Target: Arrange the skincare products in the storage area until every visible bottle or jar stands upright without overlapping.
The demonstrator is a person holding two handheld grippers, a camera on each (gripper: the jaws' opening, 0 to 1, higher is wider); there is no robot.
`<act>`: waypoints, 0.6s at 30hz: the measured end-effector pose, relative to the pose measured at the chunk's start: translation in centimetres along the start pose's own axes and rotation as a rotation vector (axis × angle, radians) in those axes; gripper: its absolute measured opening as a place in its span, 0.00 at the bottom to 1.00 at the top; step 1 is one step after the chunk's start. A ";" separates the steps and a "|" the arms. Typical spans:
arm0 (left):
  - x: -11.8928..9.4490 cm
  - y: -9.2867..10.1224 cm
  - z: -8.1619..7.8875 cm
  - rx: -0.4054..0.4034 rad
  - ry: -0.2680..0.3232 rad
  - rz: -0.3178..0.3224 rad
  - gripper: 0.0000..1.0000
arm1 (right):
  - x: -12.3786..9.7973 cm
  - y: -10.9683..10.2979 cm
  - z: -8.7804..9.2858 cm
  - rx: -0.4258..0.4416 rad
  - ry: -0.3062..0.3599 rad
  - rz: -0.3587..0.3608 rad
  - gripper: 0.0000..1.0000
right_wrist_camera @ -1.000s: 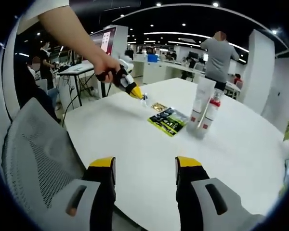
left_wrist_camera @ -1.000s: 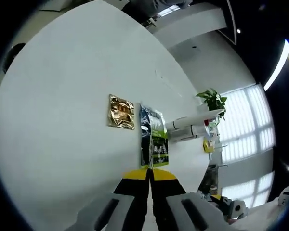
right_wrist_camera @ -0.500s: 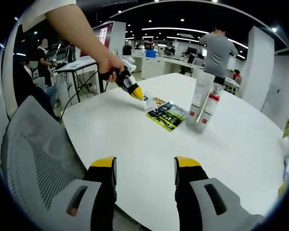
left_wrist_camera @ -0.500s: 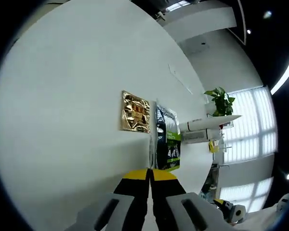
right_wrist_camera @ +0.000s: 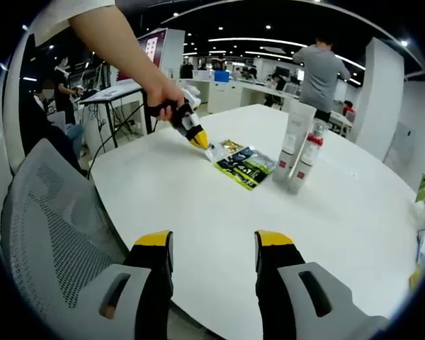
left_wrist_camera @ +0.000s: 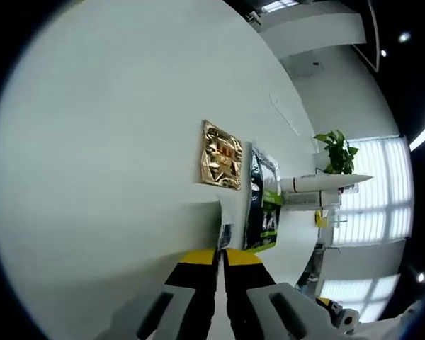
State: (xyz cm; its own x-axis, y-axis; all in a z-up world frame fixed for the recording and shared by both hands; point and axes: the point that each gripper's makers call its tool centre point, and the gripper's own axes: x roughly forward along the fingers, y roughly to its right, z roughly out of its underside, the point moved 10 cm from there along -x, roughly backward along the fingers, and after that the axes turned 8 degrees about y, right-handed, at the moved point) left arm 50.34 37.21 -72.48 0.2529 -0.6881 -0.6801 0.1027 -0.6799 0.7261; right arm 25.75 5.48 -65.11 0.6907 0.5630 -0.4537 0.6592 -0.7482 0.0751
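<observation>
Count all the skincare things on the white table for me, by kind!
Flat sachets: 3 (gold sachet, black-and-green sachet, clear sachet pinched by the left gripper)
Upright containers: 2 (white tube, red-capped bottle)
Total: 5

Grey grippers [right_wrist_camera: 214,248], yellow-tipped blk jaws

A round white table [right_wrist_camera: 198,205] carries the items. A gold sachet [left_wrist_camera: 222,154] and a dark green-printed sachet [left_wrist_camera: 263,210] lie flat on it side by side. Beyond them, a white tube [right_wrist_camera: 295,145] and a red-capped white bottle [right_wrist_camera: 306,164] stand upright, close together.
</observation>
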 end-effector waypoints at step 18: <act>0.6 0.6 -0.1 0.069 -0.045 -0.098 0.07 | 0.0 -0.1 0.0 -0.003 -0.001 -0.004 0.42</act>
State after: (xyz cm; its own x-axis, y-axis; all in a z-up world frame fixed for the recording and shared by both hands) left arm 50.64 36.41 -72.46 0.2015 -0.6269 -0.7526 0.0585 -0.7593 0.6481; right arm 25.70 5.52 -65.13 0.6877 0.5659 -0.4547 0.6631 -0.7447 0.0760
